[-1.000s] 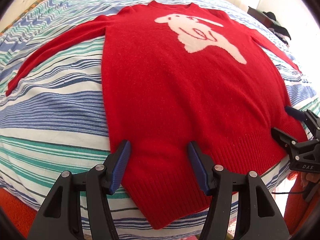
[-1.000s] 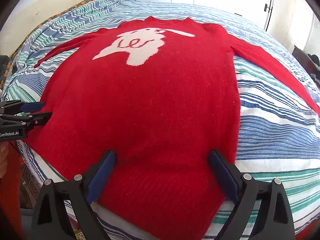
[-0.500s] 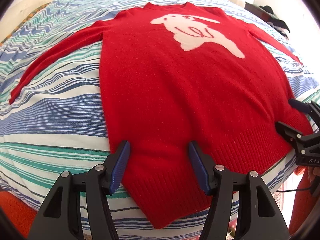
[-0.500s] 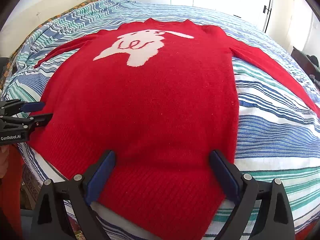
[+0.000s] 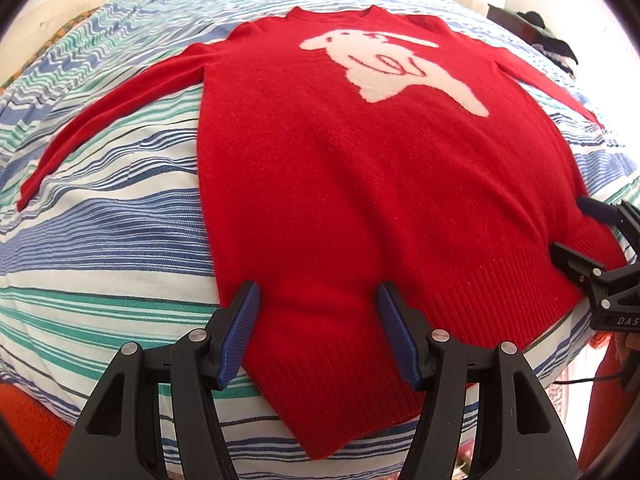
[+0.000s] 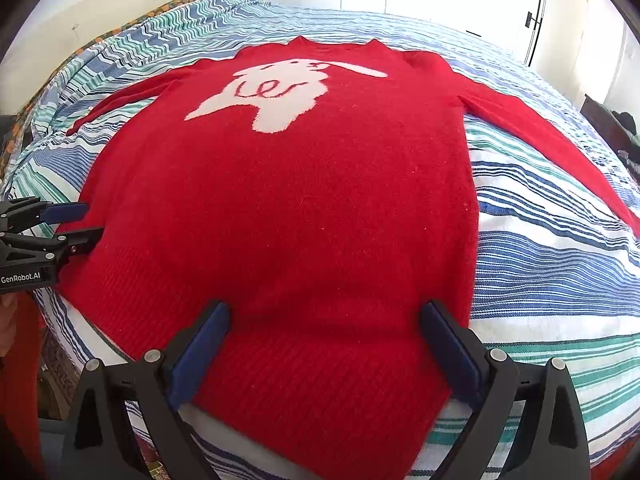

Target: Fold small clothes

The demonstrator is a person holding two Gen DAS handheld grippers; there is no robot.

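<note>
The red sweater [image 5: 360, 200] lies flat and unfolded on the striped bed [image 5: 100, 248], sleeves spread, with the left hand-held gripper [image 5: 318, 320] and right hand-held gripper [image 6: 324, 340] both wide over its hem, so all folding remains.

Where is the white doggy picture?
The white animal picture is knitted into the chest of the red knitted sweater, just below its neckline, far from both grippers at the hem, on the striped bed cover.
</note>
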